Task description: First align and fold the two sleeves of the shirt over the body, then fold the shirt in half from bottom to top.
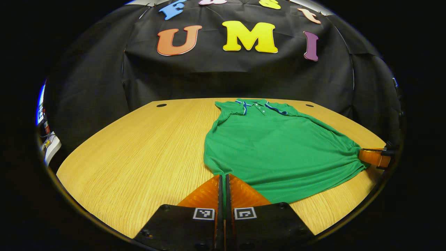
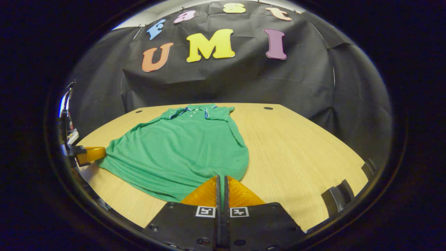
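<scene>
A green polo shirt (image 1: 278,150) (image 2: 181,146) lies flat on the wooden table (image 1: 139,146) (image 2: 296,150), collar (image 1: 259,104) (image 2: 195,109) at the far side and sleeves tucked in over the body. My left gripper (image 1: 223,176) is shut on the shirt's near hem corner, with green cloth showing between its fingers. My right gripper (image 2: 220,177) is shut on the other hem corner. Each gripper also appears in the other's view, pinching its corner: the right gripper (image 1: 374,157) and the left gripper (image 2: 90,153). The hem stretches between them, pulled into small creases.
Two round cable holes (image 1: 161,105) (image 1: 309,105) sit near the table's far edge by the black cloth wall. Some clutter (image 1: 48,146) stands off the table's left side. Dark brackets (image 2: 336,198) sit at the table's near right edge.
</scene>
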